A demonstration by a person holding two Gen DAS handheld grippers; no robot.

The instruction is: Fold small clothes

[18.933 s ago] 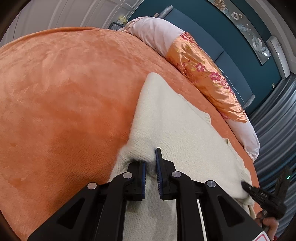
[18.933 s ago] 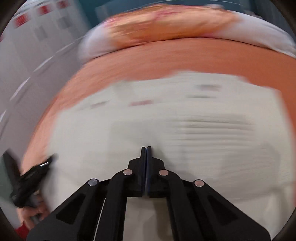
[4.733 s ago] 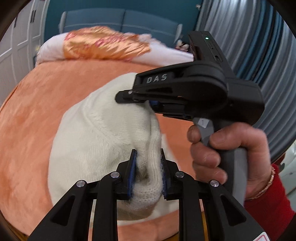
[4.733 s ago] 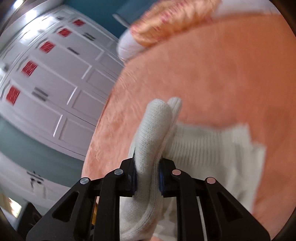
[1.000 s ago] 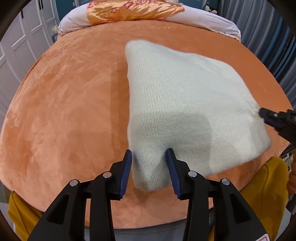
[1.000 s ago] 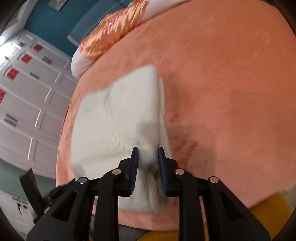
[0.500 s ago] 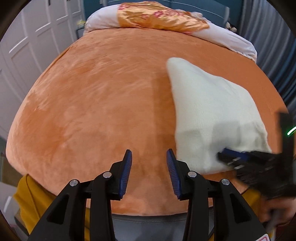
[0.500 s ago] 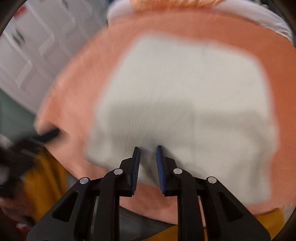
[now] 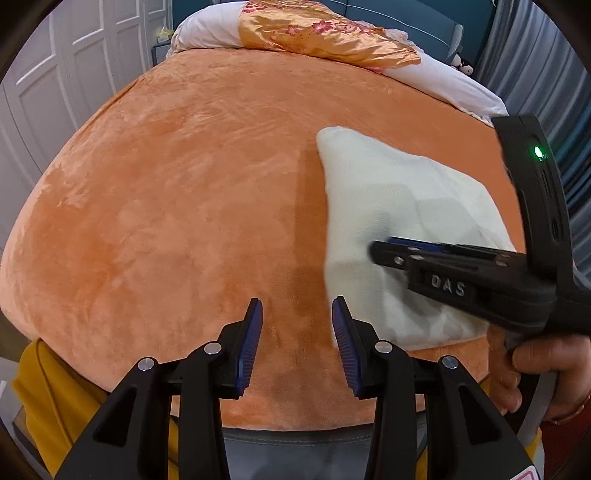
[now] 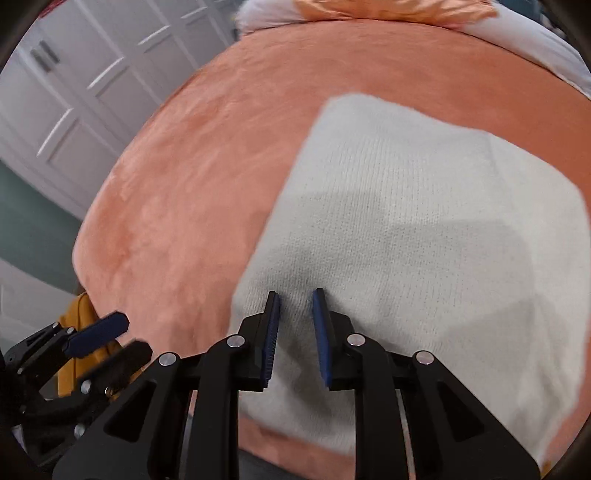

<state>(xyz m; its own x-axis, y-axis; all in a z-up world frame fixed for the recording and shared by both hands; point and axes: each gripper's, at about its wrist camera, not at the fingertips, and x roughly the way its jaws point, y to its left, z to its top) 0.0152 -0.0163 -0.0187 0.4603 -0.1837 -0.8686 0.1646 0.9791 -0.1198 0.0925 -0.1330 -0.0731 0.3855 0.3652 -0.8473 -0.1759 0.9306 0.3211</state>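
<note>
An orange plush bed (image 9: 166, 192) stands beside white panelled wardrobe doors (image 9: 55, 92).

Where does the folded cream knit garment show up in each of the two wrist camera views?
Left wrist view: the folded cream garment lies right of centre, partly behind the right gripper.
Right wrist view: it fills the centre and right, beyond the right gripper's own tips.
Shared landmark: the orange blanket under it, with the floral orange pillow at the far end.
</note>
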